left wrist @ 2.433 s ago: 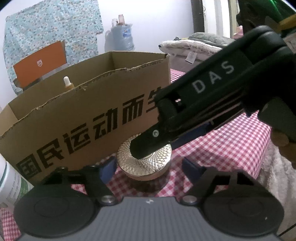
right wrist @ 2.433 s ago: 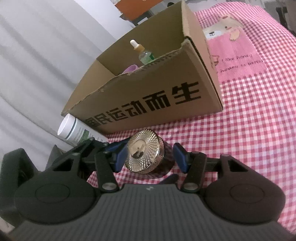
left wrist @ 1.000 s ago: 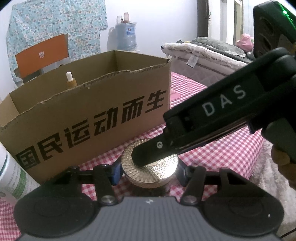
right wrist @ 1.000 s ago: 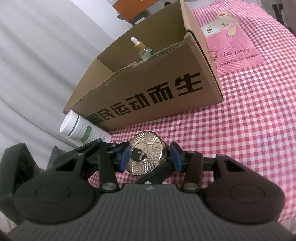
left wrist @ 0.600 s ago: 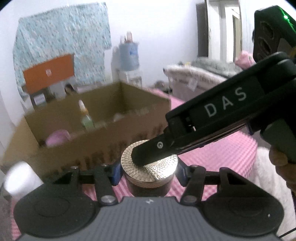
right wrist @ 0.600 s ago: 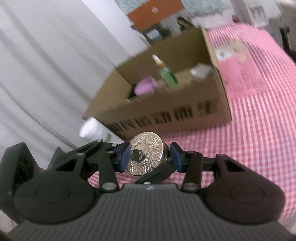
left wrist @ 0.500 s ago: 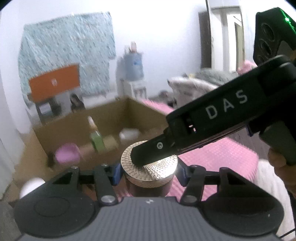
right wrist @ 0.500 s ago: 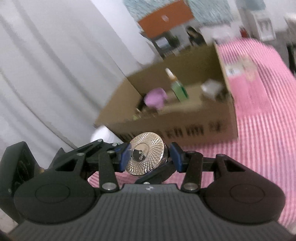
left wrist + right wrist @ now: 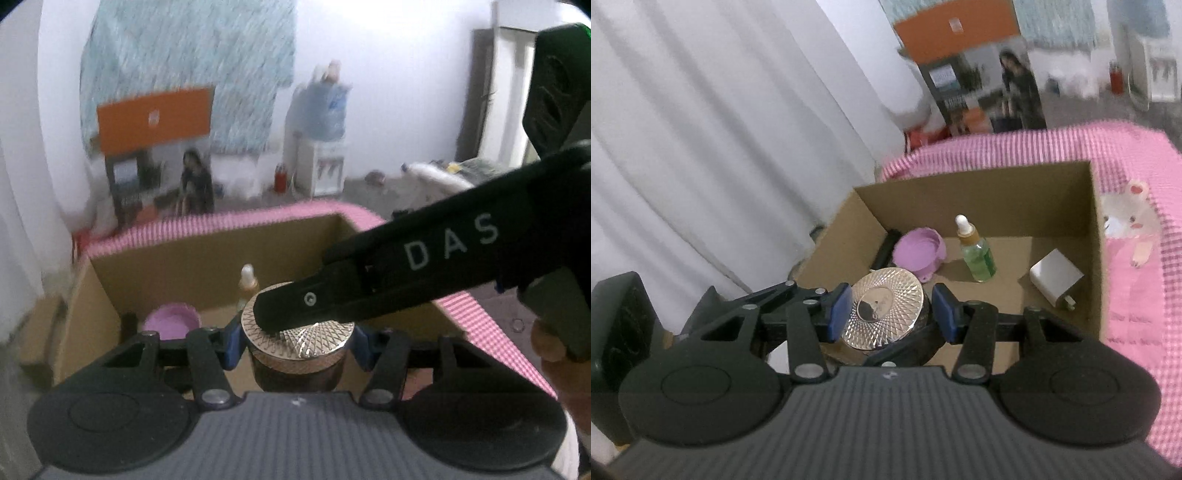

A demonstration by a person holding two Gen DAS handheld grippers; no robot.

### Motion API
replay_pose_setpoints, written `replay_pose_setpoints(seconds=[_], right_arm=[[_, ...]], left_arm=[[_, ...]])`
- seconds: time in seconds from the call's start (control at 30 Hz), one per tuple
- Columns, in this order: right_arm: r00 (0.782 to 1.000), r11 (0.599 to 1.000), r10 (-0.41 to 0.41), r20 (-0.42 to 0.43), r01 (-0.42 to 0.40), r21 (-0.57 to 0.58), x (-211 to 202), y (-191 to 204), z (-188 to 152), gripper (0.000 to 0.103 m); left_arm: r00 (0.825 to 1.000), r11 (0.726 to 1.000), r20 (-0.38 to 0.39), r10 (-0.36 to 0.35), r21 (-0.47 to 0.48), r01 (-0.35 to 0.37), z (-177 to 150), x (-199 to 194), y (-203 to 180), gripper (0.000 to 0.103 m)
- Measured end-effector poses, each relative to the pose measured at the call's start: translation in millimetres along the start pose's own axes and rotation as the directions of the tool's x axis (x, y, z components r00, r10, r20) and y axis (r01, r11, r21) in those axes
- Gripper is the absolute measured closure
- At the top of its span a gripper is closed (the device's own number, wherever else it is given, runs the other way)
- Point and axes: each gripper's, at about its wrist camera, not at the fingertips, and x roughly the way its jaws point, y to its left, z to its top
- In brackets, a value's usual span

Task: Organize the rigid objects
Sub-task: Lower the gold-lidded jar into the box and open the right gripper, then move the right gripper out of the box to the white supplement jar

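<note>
Now, with both claws, left gripper [image 9: 297, 341] and right gripper [image 9: 893, 309], clenched on the jar [image 9: 297, 334], lower it level into the cardboard box [image 9: 1094, 236] beneath before releasing.

the left gripper [image 9: 295, 341] is filling the bottom of the left wrist frame, its blue-padded jaws closing on the sides of the gold-lidded jar [image 9: 297, 334] at lower centre. the right gripper [image 9: 892, 308] is reaching in from the right edge of that frame, a finger lying across the lid, a bare hand [image 9: 561, 354] gripping its handle at lower right. in its own view, its jaws are bracketing the jar at centre.
</note>
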Motion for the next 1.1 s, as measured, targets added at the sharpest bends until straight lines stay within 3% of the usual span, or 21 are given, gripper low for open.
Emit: replay_pose_setpoints(seconds=[0.23, 0.53, 0.83, 1.1], right_arm=[[0.989, 0.998, 0.01, -0.148, -0.002, 0.057, 62, -33, 24, 0.055], [0.966, 0.995, 0.03, -0.258, -0.004, 0.1, 101, -58, 26, 0.055], [0.963, 0.994, 0.042, -0.267, -0.012, 0.11, 115, -62, 27, 0.054], [0.991, 0.996, 0.051, -0.125, -0.041, 0.078, 66, -45, 32, 0.049]], left_arm=[[0.985, 0.993, -0.174, -0.01, -0.119, -0.011, 4, 51, 32, 0.046], [0.954, 0.984, -0.299, -0.031, -0.174, -0.023, 7, 83, 42, 0.045], [0.961, 0.98, -0.273, -0.042, -0.197, -0.013, 11, 79, 44, 0.038], [0.985, 0.986, -0.161, -0.059, -0.161, 0.033, 16, 41, 27, 0.021]])
